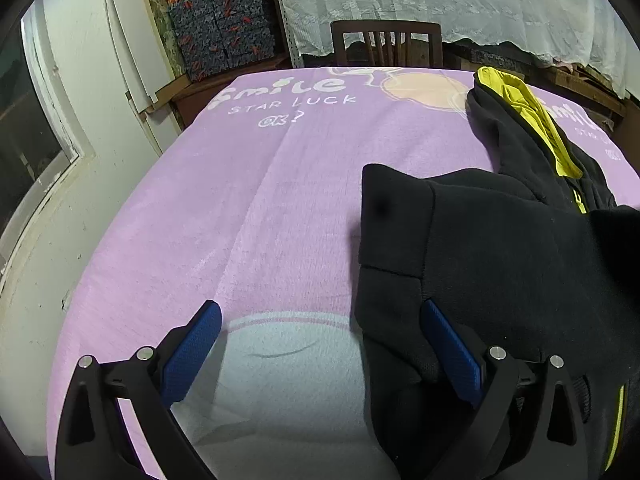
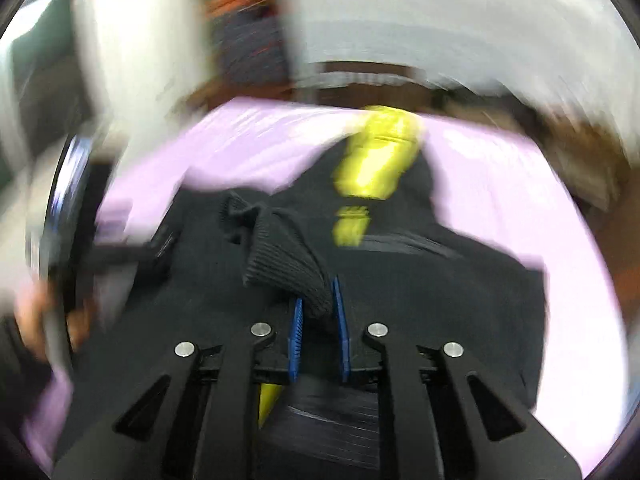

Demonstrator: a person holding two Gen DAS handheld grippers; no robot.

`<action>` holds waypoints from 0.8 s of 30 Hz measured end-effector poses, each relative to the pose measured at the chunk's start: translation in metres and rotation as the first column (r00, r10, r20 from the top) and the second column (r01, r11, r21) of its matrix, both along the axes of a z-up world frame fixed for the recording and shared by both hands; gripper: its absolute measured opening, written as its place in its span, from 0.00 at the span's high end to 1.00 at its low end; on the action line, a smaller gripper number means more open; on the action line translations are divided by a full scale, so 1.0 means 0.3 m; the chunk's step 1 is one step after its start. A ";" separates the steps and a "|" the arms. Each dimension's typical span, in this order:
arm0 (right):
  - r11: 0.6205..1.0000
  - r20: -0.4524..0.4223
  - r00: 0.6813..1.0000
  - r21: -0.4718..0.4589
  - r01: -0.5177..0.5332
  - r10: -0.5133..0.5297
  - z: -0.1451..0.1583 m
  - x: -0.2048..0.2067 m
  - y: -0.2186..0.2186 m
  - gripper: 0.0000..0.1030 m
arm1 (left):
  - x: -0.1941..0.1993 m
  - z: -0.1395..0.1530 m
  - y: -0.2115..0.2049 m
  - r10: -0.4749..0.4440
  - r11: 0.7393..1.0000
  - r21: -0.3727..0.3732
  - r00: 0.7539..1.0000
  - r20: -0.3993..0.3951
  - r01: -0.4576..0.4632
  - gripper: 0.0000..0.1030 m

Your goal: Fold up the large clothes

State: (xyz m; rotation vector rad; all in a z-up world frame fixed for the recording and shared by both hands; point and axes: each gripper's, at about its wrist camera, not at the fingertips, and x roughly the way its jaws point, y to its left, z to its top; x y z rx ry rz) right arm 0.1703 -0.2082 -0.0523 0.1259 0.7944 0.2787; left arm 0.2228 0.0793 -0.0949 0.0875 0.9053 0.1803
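Black hoodie (image 1: 500, 248) is spread at right of frame on the purple-covered worktop (image 1: 248, 200), yellow hood lining (image 1: 532, 120) toward upper right. Left gripper (image 1: 320, 344) is held fully apart, one pad over the bare cover, the other over the hoodie's edge; nothing is clamped. Right gripper (image 2: 318, 320) is clamped on a ribbed cuff (image 2: 280, 256); view is motion-blurred. Sleeve should be carried flat across the body, cuff kept taut, hem pinned by the left gripper before release.

Free room: the left side of the purple blanket (image 1: 200, 208) lay bare.
In the way: the black jacket (image 1: 500, 260) covered the right side.
Far end: a chair (image 1: 386, 42) stood there.
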 end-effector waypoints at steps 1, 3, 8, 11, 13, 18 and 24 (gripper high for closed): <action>0.990 -0.061 0.992 0.085 0.113 -0.108 -0.031 0.022 -0.106 0.88 | 0.000 0.000 0.001 0.001 1.000 -0.003 1.000 0.000 -0.001 0.03; 0.953 -0.166 0.959 0.164 0.255 -0.228 -0.098 0.037 -0.241 0.85 | -0.001 0.000 0.001 0.001 1.000 -0.002 1.000 0.000 -0.001 0.03; 0.897 -0.213 0.931 0.271 0.348 -0.297 -0.133 -0.018 -0.368 0.85 | -0.007 0.011 -0.001 0.003 1.000 -0.001 1.000 0.004 -0.003 0.03; 0.933 -0.130 0.955 0.214 0.288 -0.265 -0.065 -0.034 -0.299 0.85 | -0.033 0.062 -0.018 -0.025 0.999 -0.033 0.998 0.054 0.027 0.03; 0.959 -0.111 0.973 0.181 0.220 -0.202 -0.048 0.006 -0.226 0.85 | -0.052 0.109 -0.041 -0.061 0.991 -0.110 0.992 0.109 0.073 0.03; 0.991 -0.139 0.985 0.071 0.113 -0.102 -0.089 0.095 -0.081 0.85 | -0.006 0.061 -0.149 -0.164 0.980 -0.107 0.986 0.039 0.167 0.03; 0.994 -0.221 0.972 0.047 0.098 -0.085 -0.139 0.179 -0.082 0.85 | 0.057 -0.002 -0.112 -0.168 0.960 -0.235 0.984 -0.064 0.149 0.03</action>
